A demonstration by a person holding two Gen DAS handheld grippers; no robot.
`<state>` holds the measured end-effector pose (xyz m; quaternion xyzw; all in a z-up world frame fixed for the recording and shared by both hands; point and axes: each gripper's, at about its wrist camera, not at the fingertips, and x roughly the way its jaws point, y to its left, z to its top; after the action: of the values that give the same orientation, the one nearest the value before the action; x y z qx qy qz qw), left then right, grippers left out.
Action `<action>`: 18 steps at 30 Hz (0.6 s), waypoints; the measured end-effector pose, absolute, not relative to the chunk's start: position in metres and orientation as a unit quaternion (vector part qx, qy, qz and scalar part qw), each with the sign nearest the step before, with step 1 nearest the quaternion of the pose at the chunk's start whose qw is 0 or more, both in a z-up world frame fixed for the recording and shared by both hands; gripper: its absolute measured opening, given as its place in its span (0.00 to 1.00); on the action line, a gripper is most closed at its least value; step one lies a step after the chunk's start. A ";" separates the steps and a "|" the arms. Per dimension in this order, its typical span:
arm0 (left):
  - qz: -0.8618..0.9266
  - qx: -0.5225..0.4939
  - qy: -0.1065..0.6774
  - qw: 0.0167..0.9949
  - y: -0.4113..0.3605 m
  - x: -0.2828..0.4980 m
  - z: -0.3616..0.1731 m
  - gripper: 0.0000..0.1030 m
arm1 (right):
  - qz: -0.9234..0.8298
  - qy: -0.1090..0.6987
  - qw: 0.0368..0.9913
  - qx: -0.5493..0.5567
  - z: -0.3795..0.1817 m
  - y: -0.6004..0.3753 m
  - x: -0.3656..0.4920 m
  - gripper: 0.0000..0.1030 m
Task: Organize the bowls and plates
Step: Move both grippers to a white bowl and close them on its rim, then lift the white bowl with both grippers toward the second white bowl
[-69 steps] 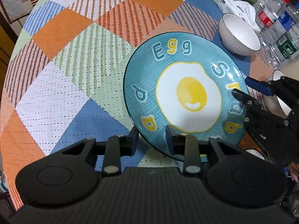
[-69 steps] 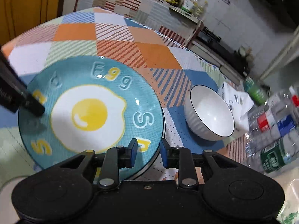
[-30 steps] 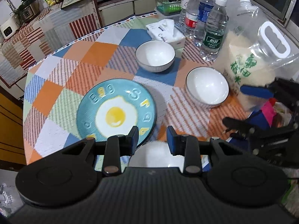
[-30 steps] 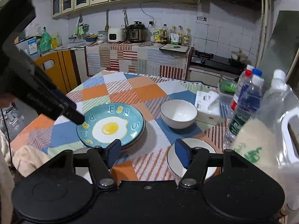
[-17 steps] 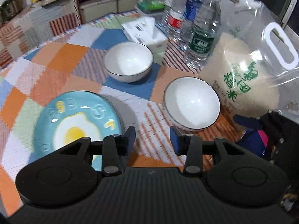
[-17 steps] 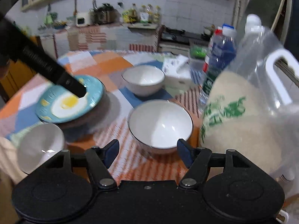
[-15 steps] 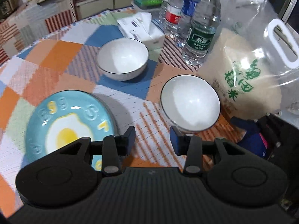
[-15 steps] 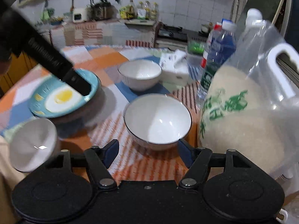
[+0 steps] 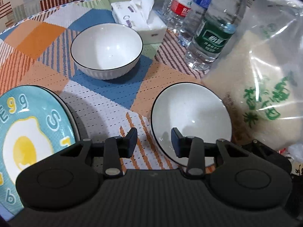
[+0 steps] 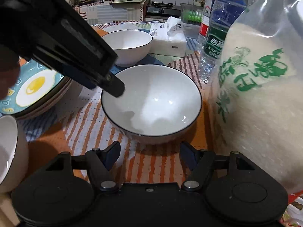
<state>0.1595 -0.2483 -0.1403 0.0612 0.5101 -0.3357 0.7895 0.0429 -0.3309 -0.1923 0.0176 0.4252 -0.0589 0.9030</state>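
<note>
left gripper (image 9: pixel 153 139): i see its jaws parted, having just eased in a little, straddling the near bowl's rim without pressing on it.
right gripper (image 10: pixel 149 156): jaws wide, nothing between them, just short of the near bowl.
near bowl (image 10: pixel 151 102): upright on the desk (image 9: pixel 106 102), touching the rice bag (image 10: pixel 261 94).
far bowl (image 9: pixel 106 50): deeper in, by the tissue pack (image 9: pixel 138 17).
egg plate (image 9: pixel 24 132): toward the desk's left edge.

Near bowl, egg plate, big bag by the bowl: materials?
Near bowl: likely glazed ceramic, glossy white with specular glints and a thin dark rim. Egg plate: probably glazed ceramic too, printed teal design. Rice bag: clear flexible plastic, wrinkled, grains visible inside.
</note>
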 end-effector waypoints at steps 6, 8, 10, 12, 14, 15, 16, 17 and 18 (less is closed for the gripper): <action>-0.338 0.071 0.512 0.787 -0.255 0.166 -0.149 0.19 | -0.065 0.429 0.901 -0.005 -0.201 -0.324 0.055 0.72; -0.344 0.057 0.517 0.782 -0.252 0.166 -0.150 0.10 | -0.065 0.428 0.901 0.000 -0.201 -0.324 0.055 0.72; -0.350 0.044 0.518 0.779 -0.249 0.164 -0.150 0.10 | -0.066 0.425 0.903 0.002 -0.201 -0.326 0.055 0.72; -0.349 0.053 0.520 0.777 -0.246 0.161 -0.151 0.10 | -0.068 0.423 0.904 0.003 -0.201 -0.326 0.053 0.72; -0.343 0.050 0.523 0.779 -0.239 0.159 -0.148 0.11 | -0.063 0.414 0.908 0.010 -0.199 -0.326 0.053 0.72; -0.343 0.046 0.521 0.781 -0.235 0.158 -0.147 0.11 | -0.056 0.416 0.908 0.012 -0.198 -0.325 0.052 0.72; -0.343 0.041 0.517 0.783 -0.231 0.157 -0.146 0.11 | -0.052 0.414 0.909 0.014 -0.197 -0.324 0.051 0.72; -0.343 0.037 0.515 0.785 -0.226 0.157 -0.144 0.11 | -0.049 0.410 0.911 0.016 -0.197 -0.323 0.050 0.72; -0.340 0.034 0.514 0.786 -0.222 0.157 -0.143 0.11 | -0.046 0.405 0.913 0.013 -0.196 -0.321 0.050 0.72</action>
<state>0.1570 -0.2225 -0.1430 0.0339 0.5142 -0.3404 0.7865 0.0498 -0.3205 -0.1962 0.0134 0.4049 -0.0459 0.9131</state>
